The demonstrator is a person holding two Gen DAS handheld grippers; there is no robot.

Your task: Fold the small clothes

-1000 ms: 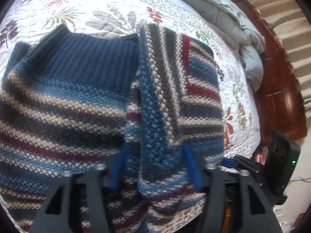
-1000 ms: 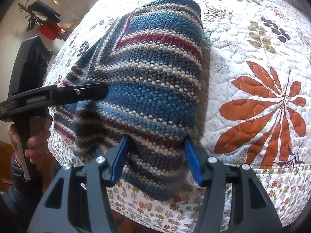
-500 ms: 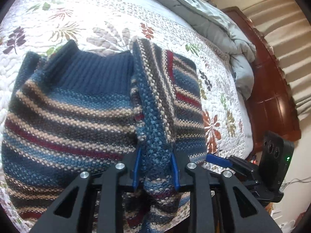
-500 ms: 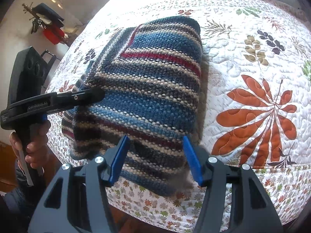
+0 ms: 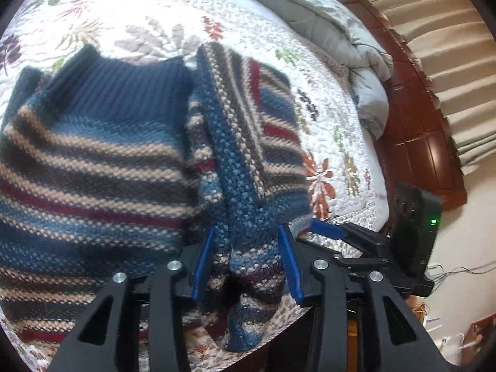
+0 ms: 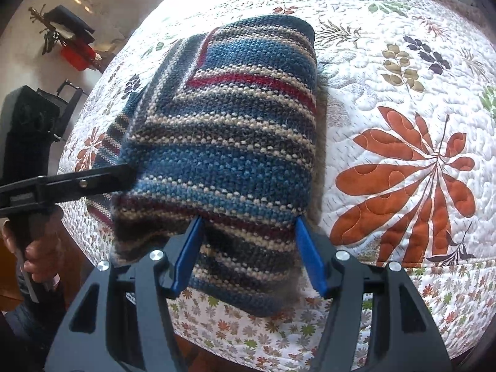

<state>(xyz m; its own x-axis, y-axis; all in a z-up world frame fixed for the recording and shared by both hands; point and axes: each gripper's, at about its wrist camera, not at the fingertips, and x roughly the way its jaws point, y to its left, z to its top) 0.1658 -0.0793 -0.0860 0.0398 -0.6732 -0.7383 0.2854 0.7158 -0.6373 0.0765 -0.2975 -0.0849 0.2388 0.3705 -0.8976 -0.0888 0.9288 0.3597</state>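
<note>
A small knitted sweater [image 5: 93, 161] with blue, beige, grey and red stripes and a dark blue ribbed collar lies on the quilt near the bed's front edge. Its right side is folded over the body. My left gripper [image 5: 246, 251] has its blue pads around the folded sleeve part, pressing the bunched knit. My right gripper [image 6: 249, 248] straddles the sweater's [image 6: 235, 130] lower hem with the pads wider apart, touching the knit on both sides. Each gripper shows in the other's view: the right gripper [image 5: 328, 231] and the left gripper [image 6: 93, 183].
The bed is covered by a white quilt [image 6: 403, 108] with leaf prints. A grey duvet [image 5: 341, 37] is heaped at the head, by a dark wood headboard [image 5: 415, 130]. The bed edge drops off just under both grippers. A red item [image 6: 77, 52] stands on the floor beyond.
The left gripper's jaws narrowed from wide open onto the folded sleeve, then spread slightly. The right gripper moved back in over the hem. The sweater barely shifted.
</note>
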